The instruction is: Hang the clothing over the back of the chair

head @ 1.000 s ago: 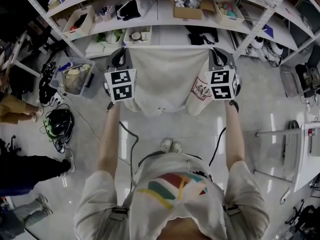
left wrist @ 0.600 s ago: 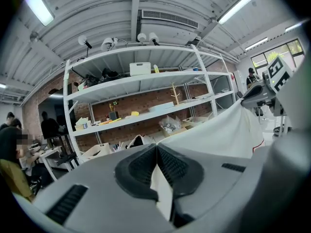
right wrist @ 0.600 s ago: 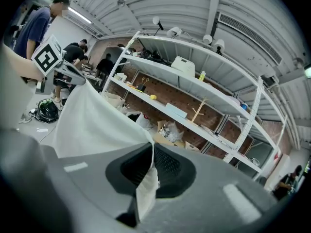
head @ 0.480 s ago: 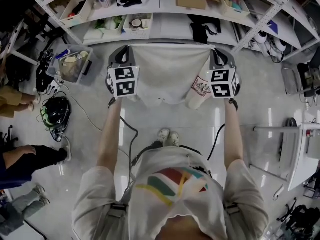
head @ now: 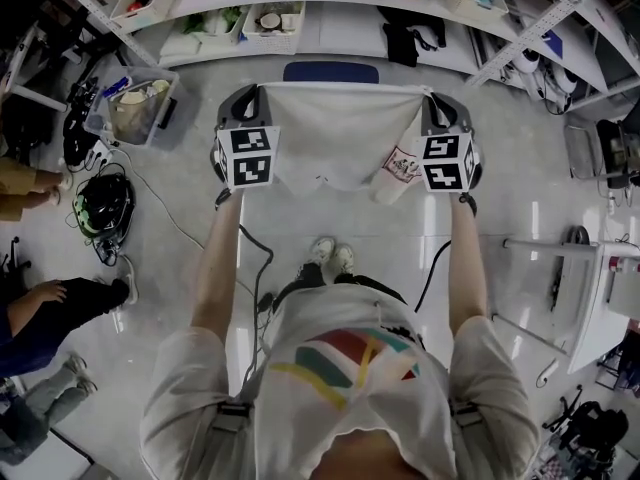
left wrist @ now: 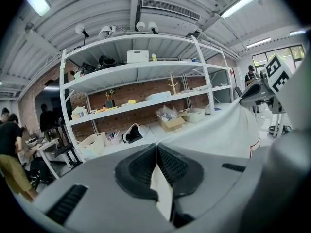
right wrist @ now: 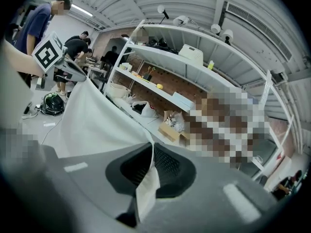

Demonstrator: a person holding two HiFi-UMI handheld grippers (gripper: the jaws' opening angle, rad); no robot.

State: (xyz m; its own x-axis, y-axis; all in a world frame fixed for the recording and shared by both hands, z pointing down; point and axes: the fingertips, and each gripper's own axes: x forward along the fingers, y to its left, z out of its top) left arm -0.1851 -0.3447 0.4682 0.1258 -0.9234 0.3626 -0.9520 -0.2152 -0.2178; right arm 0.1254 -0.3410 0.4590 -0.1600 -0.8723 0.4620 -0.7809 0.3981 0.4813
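Biggest 1st: the shelving [head: 340,30] runs across the top of the head view, w/ pale floor [head: 520,198] below it. Just in front of the shelving a blue chair back [head: 330,71] shows as a short bar, nothing on it yet. The white shirt [head: 335,133] hangs in the air on my near side of that bar, spread flat btwn the 2 grippers. Its top edge is taut and about level, close to the chair back, but I can't tell if it touches. The left gripper [head: 248,96] has 1 top corner and the right gripper [head: 436,98] the other. Both are clamped right down on a thin fold of cloth, pads nearly meeting w/ only fabric btwn them.

I'd call this the approach step: shirt held up, not yet draped. The next move prob calls for carrying the top edge over and past the chair back, hands level so it doesn't skew. Then let cloth settle on both sides before either gripper lets go.

Views: the head view alone gives the chair and the small print [head: 403,165] on the sleeve by the right gripper, but not the pads. The 2 gripper views show the pinch itself, and each sees the other gripper across the stretched edge. Neither shows the chair.
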